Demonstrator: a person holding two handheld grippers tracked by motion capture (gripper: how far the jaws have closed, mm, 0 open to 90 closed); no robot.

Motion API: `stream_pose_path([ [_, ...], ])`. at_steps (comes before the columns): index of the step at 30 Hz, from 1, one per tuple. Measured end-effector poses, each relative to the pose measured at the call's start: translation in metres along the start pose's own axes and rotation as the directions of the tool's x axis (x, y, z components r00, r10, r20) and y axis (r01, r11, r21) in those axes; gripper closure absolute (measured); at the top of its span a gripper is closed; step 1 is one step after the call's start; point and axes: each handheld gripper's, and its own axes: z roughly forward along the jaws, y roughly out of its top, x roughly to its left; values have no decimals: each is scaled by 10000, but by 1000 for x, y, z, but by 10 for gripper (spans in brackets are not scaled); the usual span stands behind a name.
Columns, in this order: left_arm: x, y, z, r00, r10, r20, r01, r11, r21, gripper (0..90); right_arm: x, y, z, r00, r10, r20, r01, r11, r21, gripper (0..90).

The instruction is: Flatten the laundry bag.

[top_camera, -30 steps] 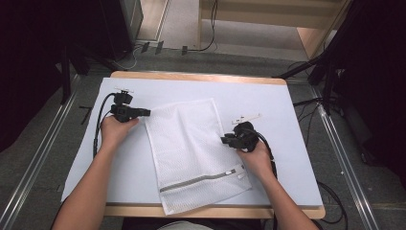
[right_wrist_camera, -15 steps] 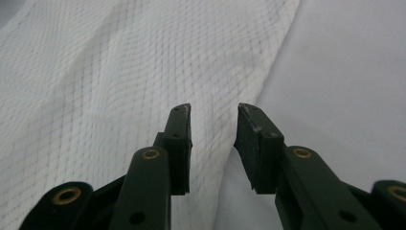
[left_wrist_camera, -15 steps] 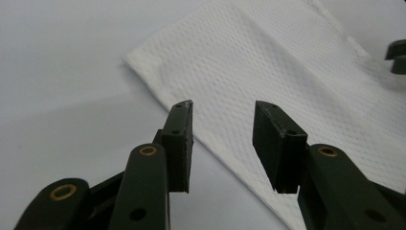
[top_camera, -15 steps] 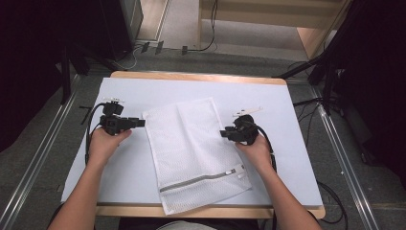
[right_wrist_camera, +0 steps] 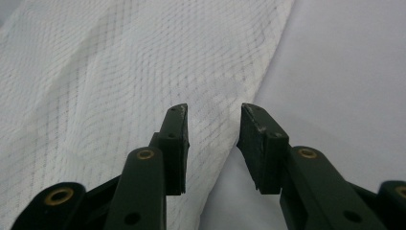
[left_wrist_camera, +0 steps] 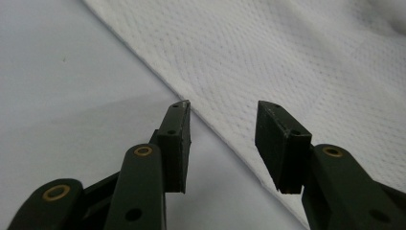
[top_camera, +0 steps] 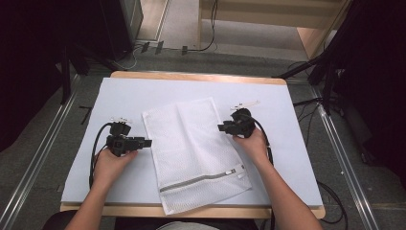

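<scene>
A white mesh laundry bag (top_camera: 191, 143) with a grey zipper (top_camera: 201, 179) near its front end lies flat and slanted on the pale mat (top_camera: 143, 93). My left gripper (top_camera: 143, 142) is low at the bag's left edge, pointing right. Its jaws have just been opening and now stand open, with the bag's edge (left_wrist_camera: 210, 115) on the mat under the gap and nothing pinched. My right gripper (top_camera: 221, 128) points left at the bag's right edge. Its jaws have also been opening and stand open over the mesh (right_wrist_camera: 143, 86), holding nothing.
The mat covers a wooden table (top_camera: 191, 76), whose far and near edges show. Black cables (top_camera: 93, 153) trail from both grippers beside the forearms. Metal rails (top_camera: 38, 163) run along the floor on both sides, and dark equipment stands at the back left.
The left hand has slid toward the near side of the table along the bag's left edge. The right hand has shifted slightly farther away. Both sets of jaws have widened.
</scene>
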Motion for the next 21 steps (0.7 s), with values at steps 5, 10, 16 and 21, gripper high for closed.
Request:
stream_pose_path([
  [5, -2, -4, 7, 9999, -149, 7, 149, 9998, 153, 605, -1, 2, 5, 10000, 69, -34, -69, 9999, 80, 648],
  [10, -10, -4, 18, 9999, -42, 141, 39, 9997, 236, 623, 0, 1, 11, 10000, -6, -39, 7, 9993, 371, 648],
  [16, -19, -3, 25, 9999, 85, 122, -89, 9996, 276, 690, 5, -1, 13, 9999, -67, -157, 76, 9982, 588, 656],
  [21, -23, -1, 31, 9987, 486, 137, -492, 9978, 455, 868, 10, -1, 13, 9992, -362, 157, 349, 9964, 767, 800],
])
